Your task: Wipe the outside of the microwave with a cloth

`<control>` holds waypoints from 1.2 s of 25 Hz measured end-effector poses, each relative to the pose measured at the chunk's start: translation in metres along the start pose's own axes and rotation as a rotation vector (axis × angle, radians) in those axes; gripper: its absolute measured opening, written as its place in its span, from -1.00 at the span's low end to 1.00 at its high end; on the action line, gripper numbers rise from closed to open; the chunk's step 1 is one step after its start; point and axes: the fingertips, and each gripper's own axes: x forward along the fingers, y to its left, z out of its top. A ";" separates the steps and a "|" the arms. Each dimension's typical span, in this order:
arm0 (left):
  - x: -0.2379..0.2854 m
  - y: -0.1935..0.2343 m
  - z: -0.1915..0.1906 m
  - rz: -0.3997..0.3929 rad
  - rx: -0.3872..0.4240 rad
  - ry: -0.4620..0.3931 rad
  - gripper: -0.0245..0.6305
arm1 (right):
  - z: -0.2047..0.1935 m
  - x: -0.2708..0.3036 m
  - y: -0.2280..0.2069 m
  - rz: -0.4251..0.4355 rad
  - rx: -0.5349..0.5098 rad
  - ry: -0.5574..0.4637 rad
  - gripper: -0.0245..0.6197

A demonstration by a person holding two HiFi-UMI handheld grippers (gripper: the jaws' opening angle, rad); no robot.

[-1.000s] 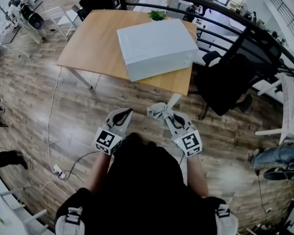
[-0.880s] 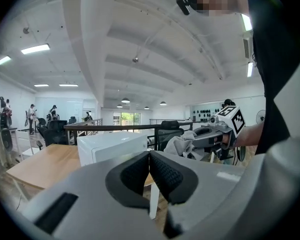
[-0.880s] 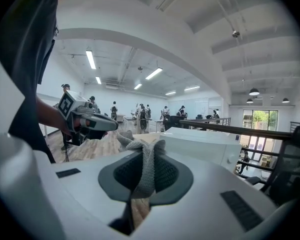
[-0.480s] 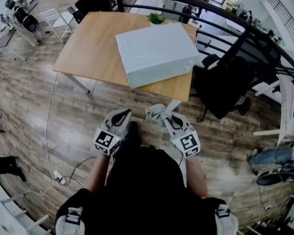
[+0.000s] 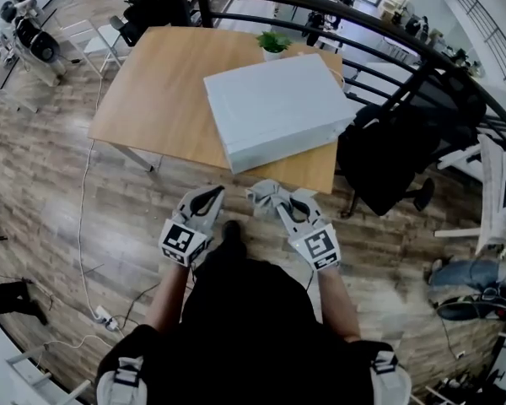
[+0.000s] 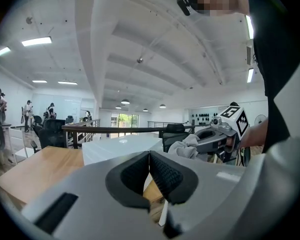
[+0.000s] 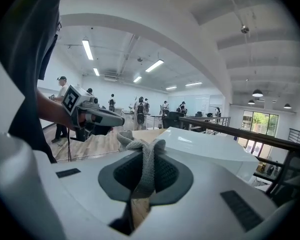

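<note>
The white microwave [image 5: 274,108] sits on a wooden table [image 5: 160,83], just ahead of both grippers. My right gripper [image 5: 280,197] is shut on a grey cloth [image 5: 266,196], which bunches out in front of its jaws, close to the table's near edge. In the right gripper view the cloth [image 7: 144,156] hangs pinched between the pads, with the microwave [image 7: 210,151] beyond. My left gripper [image 5: 207,195] is shut with nothing in it, held level with the right one. The left gripper view shows the microwave [image 6: 121,146] and the cloth [image 6: 186,146].
A small potted plant [image 5: 273,43] stands on the table behind the microwave. A black office chair [image 5: 388,146] is at the right of the table. A dark railing [image 5: 346,11] runs behind. Cables and a power strip [image 5: 104,317] lie on the wooden floor at left.
The table and microwave have come closer to both grippers. The cloth now reaches the table's near edge. Both grippers keep their states.
</note>
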 end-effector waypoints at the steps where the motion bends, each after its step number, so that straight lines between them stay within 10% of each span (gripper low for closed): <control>1: 0.002 0.008 -0.002 -0.001 -0.002 0.001 -0.92 | 0.002 0.010 -0.001 0.001 -0.005 0.003 -0.85; 30: 0.051 0.176 -0.007 -0.076 -0.025 0.022 -0.92 | 0.016 0.201 -0.049 -0.092 -0.109 0.186 -0.85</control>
